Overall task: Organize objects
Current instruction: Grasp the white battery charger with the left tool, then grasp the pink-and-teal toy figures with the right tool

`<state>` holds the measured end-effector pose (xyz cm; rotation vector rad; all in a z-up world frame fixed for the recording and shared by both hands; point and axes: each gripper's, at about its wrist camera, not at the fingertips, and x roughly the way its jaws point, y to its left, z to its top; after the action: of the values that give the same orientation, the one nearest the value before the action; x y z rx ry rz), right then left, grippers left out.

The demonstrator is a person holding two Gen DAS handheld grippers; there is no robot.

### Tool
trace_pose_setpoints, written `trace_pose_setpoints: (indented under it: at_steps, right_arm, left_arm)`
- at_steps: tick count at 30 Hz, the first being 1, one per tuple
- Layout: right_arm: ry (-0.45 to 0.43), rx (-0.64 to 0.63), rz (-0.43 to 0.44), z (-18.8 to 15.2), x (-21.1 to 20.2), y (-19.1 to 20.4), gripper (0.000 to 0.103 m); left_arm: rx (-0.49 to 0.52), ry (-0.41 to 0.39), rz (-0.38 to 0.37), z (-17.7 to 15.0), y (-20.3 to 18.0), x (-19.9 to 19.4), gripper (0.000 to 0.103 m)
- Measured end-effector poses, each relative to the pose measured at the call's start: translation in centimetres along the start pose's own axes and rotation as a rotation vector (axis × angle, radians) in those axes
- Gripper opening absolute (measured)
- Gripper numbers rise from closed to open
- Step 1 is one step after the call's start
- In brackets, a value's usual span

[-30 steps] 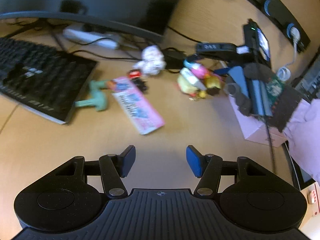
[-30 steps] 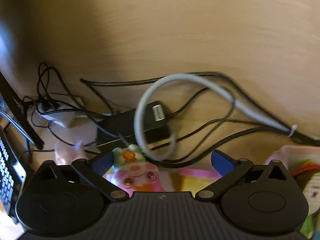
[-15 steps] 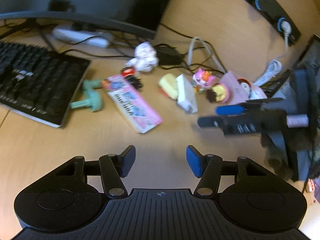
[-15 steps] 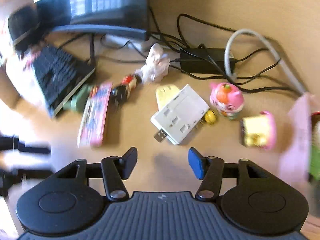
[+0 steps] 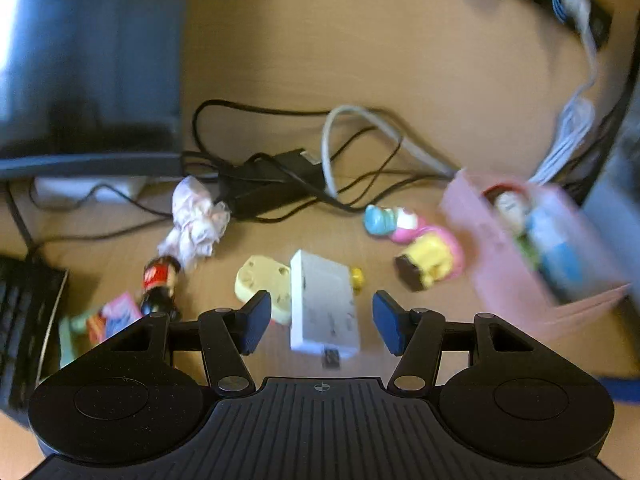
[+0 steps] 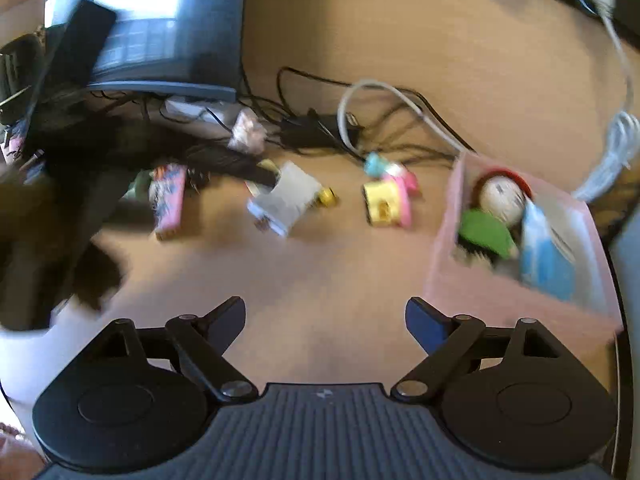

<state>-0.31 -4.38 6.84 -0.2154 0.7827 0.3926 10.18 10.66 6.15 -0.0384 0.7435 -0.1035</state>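
While my left claw hangs parted and empty above the white USB hub on the counter, my right claw, jaws just widening, holds nothing beside the pink box.

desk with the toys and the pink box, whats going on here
A person is tidying small things on a desk with tongs in each hand. Neither holds anything. The left tongs hang open over a white hub. The right tongs, just opening wider, are over bare desk. Some toys already lie in the pink box.
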Motion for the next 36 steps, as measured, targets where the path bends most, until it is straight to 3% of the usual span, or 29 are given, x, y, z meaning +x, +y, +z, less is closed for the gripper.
trace_pose_setpoints:
  at_steps: [3,9,13,17,22,25,29,36]
  right_arm:
    - [0.01,0.027,-0.012,-1.7,-0.7,-0.8,0.088]
    - [-0.01,0.038,-0.034,-3.8,-1.8,-2.6,0.089]
    - [-0.016,0.036,-0.034,-3.8,-1.6,-3.6,0.089]
    - [-0.035,0.015,-0.026,-3.8,-1.8,-3.9,0.089]
    - [-0.066,-0.018,0.0,-1.9,-0.9,-4.1,0.089]
    - [-0.093,-0.036,0.008,0.7,0.5,-3.7,0.089]
    - [-0.119,-0.071,-0.018,5.6,3.9,-2.5,0.089]
    - [0.065,0.058,-0.155,12.7,15.5,-2.7,0.088]
  left_arm:
    - [0.054,0.049,0.059,-0.2,-1.5,2.8,0.061]
    - [0.203,0.071,0.184,-1.3,-3.4,5.3,0.061]
    - [0.257,0.032,0.217,-1.0,-4.0,6.0,0.056]
    - [0.186,-0.002,0.168,-0.6,-3.2,4.5,0.055]
    - [0.087,0.009,0.059,-3.3,-1.5,-1.5,0.053]
    - [0.041,0.064,-0.001,-6.0,-0.4,-5.0,0.053]
    - [-0.01,0.108,-0.022,-9.0,1.0,-8.3,0.053]
    - [-0.08,0.113,-0.033,-11.5,4.0,-11.7,0.053]
